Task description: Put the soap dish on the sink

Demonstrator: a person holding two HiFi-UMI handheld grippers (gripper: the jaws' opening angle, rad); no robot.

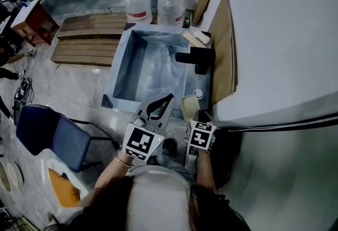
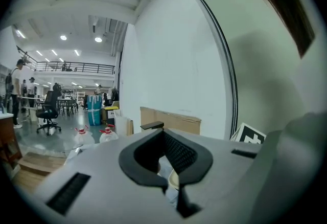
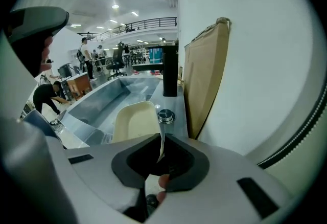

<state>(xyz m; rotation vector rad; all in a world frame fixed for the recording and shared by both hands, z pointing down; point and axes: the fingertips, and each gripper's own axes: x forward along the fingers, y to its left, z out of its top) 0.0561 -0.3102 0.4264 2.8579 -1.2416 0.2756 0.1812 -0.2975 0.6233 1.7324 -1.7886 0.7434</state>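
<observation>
The cream oval soap dish point(image 1: 189, 106) is held by its near edge in my right gripper point(image 1: 192, 121), which is shut on it. It hovers over the near right corner of the steel sink point(image 1: 122, 64). In the right gripper view the soap dish point(image 3: 134, 121) tilts out ahead of the right gripper point(image 3: 160, 138), above the sink's right ledge point(image 3: 176, 115). My left gripper point(image 1: 169, 98) hangs just left of the dish over the sink's front rim. Its jaws meet with nothing between them. The left gripper point(image 2: 163, 132) looks toward the white wall.
A black faucet point(image 1: 195, 59) stands on the right ledge, with a soap bar point(image 1: 202, 37) behind it and a round metal knob point(image 1: 198, 93) near the dish. Cardboard sheets point(image 1: 227, 45) lean on the wall. Two water jugs point(image 1: 138, 3), a wooden pallet point(image 1: 84, 40) and a blue chair point(image 1: 50, 135) surround the sink.
</observation>
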